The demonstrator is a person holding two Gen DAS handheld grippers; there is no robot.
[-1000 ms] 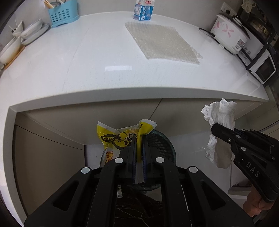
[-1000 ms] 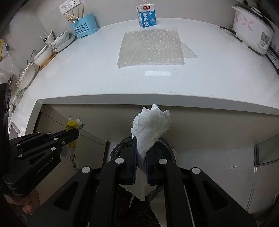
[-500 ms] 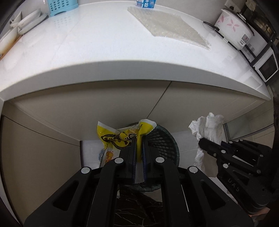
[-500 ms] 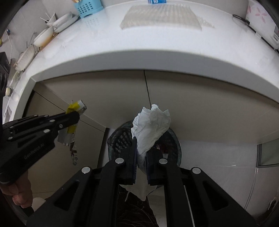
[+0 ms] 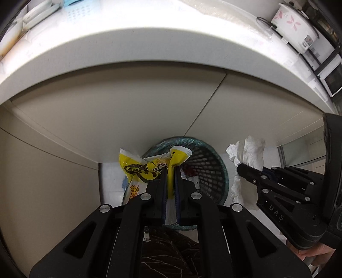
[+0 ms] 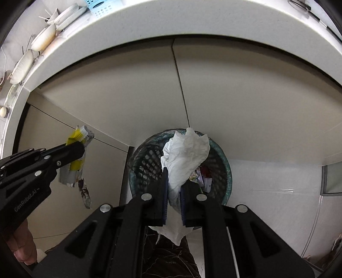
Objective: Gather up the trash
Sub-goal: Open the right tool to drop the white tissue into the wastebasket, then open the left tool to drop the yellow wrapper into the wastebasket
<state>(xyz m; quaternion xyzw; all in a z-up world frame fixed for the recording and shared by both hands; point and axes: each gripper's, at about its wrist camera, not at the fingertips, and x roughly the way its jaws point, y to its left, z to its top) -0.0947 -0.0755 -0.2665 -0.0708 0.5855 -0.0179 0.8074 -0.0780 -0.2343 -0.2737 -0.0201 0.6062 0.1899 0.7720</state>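
My left gripper (image 5: 170, 171) is shut on a yellow snack wrapper (image 5: 147, 169) and holds it above the left rim of a dark mesh trash bin (image 5: 205, 169) on the floor. It also shows in the right wrist view (image 6: 82, 147) with the wrapper (image 6: 77, 149) hanging from it. My right gripper (image 6: 174, 173) is shut on a crumpled white tissue (image 6: 183, 154) directly over the bin (image 6: 147, 162), which holds some scraps. In the left wrist view the right gripper (image 5: 240, 169) holds the tissue (image 5: 248, 154) just right of the bin.
The white countertop edge (image 5: 128, 51) overhangs beige cabinet doors (image 5: 106, 119) behind the bin. A rice cooker (image 5: 295, 27) and microwave (image 5: 331, 79) stand at the right. Dishes (image 6: 42, 36) and a blue basket (image 6: 100, 8) sit on the counter's left.
Both grippers have dropped below the counter edge toward the bin, which now looks larger and closer. Each still holds its piece of trash.
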